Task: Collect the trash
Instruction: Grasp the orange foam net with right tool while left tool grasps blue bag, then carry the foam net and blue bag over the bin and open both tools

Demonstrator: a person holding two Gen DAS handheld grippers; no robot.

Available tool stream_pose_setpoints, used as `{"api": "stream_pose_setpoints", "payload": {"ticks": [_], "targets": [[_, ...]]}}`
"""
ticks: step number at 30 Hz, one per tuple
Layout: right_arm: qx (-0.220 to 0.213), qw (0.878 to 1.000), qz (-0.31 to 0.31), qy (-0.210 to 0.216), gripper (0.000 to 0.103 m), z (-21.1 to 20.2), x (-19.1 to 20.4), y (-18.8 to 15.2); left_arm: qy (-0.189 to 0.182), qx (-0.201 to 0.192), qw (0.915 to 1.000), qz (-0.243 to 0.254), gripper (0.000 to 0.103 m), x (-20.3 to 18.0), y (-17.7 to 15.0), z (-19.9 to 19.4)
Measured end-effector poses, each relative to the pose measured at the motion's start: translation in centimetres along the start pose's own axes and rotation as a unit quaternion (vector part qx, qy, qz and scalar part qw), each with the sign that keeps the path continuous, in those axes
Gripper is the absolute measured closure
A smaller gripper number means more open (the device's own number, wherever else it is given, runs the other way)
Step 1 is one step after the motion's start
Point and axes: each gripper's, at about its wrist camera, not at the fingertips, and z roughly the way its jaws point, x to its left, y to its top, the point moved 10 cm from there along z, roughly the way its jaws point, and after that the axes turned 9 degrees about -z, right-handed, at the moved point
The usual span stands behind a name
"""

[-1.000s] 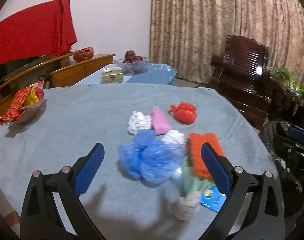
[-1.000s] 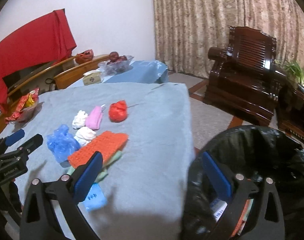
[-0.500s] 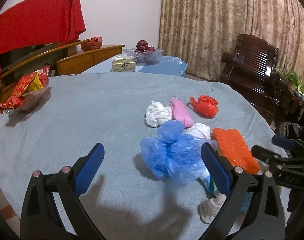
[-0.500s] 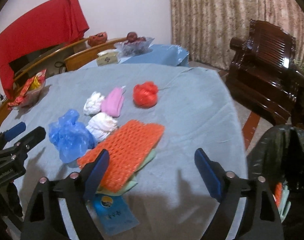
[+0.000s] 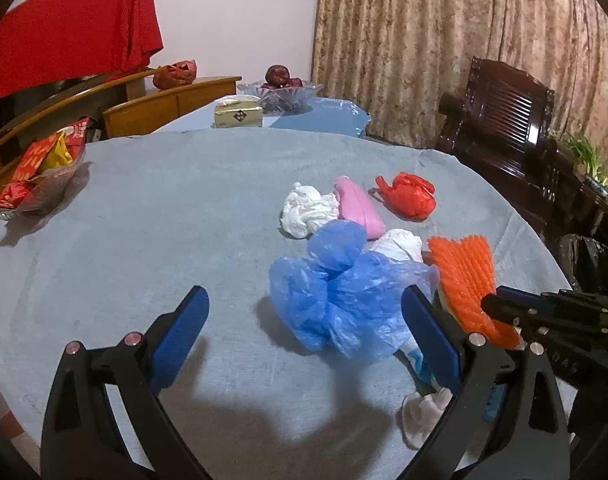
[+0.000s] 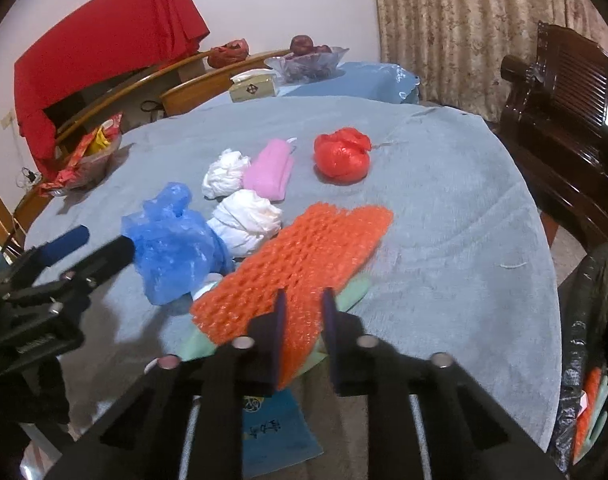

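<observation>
We see the green sheet (image 6: 353,289) mostly hidden; right gripper (image 6: 304,312) clamps orange foam net (image 6: 304,252); left gripper (image 5: 304,332) spread wide, empty.

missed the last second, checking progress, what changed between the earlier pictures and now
The right tool swung from over the bin to the table and closed from wide open onto the near edge of the orange mesh sheet. The left tool stays open near the blue bag. The rest of the trash has not moved.
</observation>
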Motion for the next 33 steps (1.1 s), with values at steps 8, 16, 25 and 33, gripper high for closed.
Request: {"api": "stream_pose_setpoints", "payload": {"ticks": [8,16,25,33], "targets": [[-0.016,1.0,0.015,-0.01,0.093,-1.4,-1.9,0.7,-0.014,0.03,0.9995,0.0,0.041,-1.4,-0.8,2.2],[-0.023,0.999,0.014,-0.027,0.093,-2.3,-3.2,1.2,-0.017,0.041,0.999,-0.001,0.088,-1.9,-1.0,2.9],[-0.039,0.998,0.016,-0.04,0.093,-4.3,-4.2,2.0,-0.016,0.012,0.9998,-0.01,0.098,-1.6,0.5,-0.2],[-0.055,0.997,0.014,-0.049,0.093,-6.6,-5.0,2.4,-0.033,-0.018,0.9993,-0.004,0.098,-3.2,2.4,-3.6]]}}
